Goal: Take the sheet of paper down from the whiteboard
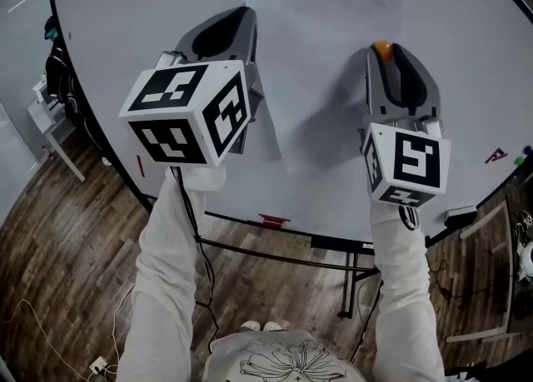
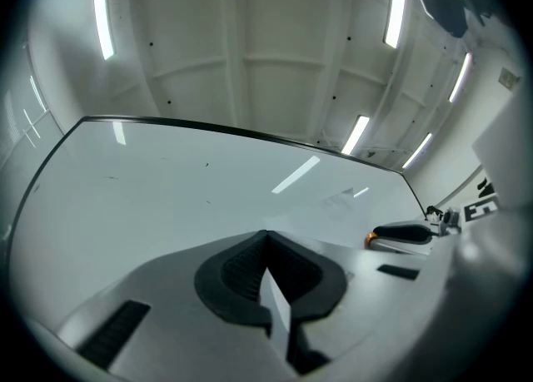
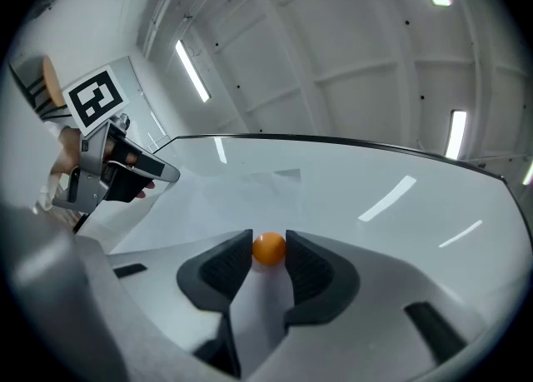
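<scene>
A white sheet of paper (image 1: pixel 325 64) lies flat on the whiteboard (image 1: pixel 125 22), pinned at its upper right by an orange magnet (image 1: pixel 382 49). My left gripper (image 1: pixel 241 16) is at the sheet's left edge; in the left gripper view its jaws are shut (image 2: pixel 266 243) with a strip of the paper (image 2: pixel 276 305) pinched between them. My right gripper (image 1: pixel 384 54) is at the magnet. In the right gripper view its pads (image 3: pixel 237 260) press on both sides of the orange magnet (image 3: pixel 269 249), with the paper (image 3: pixel 266 185) behind it on the board.
A red eraser (image 1: pixel 273 220) sits on the board's tray, and a small red mark (image 1: pixel 496 156) is at the board's right end. The board's stand legs (image 1: pixel 354 289) rise from a wooden floor (image 1: pixel 67 264). A white table (image 1: pixel 50 114) is at the left.
</scene>
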{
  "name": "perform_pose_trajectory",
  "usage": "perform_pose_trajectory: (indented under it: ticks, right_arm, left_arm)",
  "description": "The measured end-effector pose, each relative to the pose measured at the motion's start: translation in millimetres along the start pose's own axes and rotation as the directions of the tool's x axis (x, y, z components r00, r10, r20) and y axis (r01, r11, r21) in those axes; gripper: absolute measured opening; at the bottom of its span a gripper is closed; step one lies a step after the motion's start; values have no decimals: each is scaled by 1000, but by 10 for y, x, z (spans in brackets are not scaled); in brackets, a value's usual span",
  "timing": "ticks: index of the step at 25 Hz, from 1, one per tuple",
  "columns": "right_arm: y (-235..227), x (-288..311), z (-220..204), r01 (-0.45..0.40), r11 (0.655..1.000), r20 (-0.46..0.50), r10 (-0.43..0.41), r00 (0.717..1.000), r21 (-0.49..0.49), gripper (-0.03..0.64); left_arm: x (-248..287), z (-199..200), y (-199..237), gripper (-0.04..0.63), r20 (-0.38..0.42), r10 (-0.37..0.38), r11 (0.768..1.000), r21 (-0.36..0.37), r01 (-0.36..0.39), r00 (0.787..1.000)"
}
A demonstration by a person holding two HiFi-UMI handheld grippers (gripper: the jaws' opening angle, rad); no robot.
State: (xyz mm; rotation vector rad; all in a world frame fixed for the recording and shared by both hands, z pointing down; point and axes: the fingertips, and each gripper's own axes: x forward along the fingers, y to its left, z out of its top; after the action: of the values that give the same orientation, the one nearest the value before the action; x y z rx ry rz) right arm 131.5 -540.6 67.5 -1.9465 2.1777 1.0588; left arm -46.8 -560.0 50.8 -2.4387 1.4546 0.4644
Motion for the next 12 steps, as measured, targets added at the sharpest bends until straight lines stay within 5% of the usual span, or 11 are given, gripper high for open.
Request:
perform_pose_trajectory:
  ticks: [12]
  right_arm:
    - [-315,-183,-119,80,997,-47,-80,996,1,120]
  left_arm:
    - [-307,40,298,3,-8,75,997,36,-75,997]
